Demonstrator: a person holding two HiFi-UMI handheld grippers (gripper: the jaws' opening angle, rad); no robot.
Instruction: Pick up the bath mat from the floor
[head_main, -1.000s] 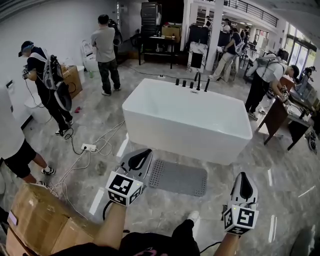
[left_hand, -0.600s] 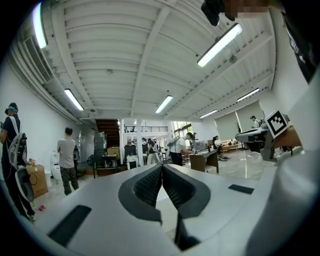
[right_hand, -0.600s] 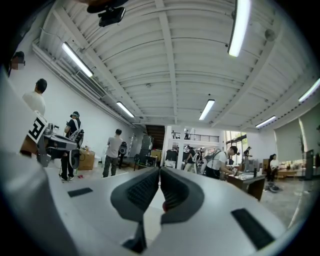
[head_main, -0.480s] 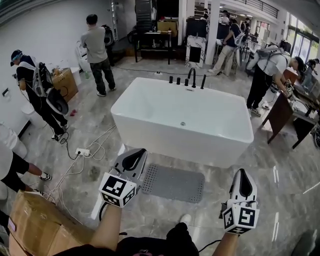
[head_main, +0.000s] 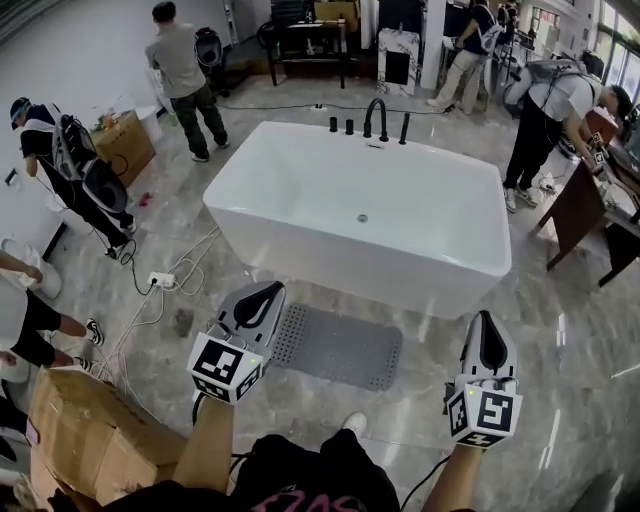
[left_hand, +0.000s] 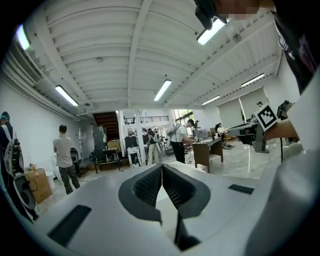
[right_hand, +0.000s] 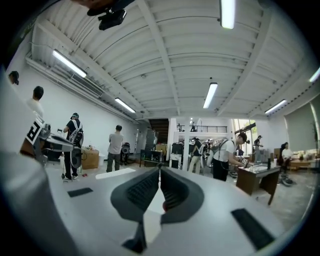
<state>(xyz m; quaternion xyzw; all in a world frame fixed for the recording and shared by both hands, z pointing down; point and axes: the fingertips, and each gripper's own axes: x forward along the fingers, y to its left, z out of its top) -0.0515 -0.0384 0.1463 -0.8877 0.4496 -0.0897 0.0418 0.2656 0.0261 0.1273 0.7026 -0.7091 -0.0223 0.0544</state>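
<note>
Floor (head_main: 560, 330) holds the bath mat (head_main: 340, 345), untouched; my left gripper (head_main: 262, 303) and right gripper (head_main: 487, 343) are pinched together, empty.

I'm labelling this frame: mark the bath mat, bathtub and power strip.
bath mat (head_main: 340, 347), head view, grey middle.
bathtub (head_main: 350, 262), head view, front wall.
power strip (head_main: 160, 281), head view, white body.

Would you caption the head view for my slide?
Left gripper and right gripper, both shut, near grey bath mat beside bathtub.
</note>
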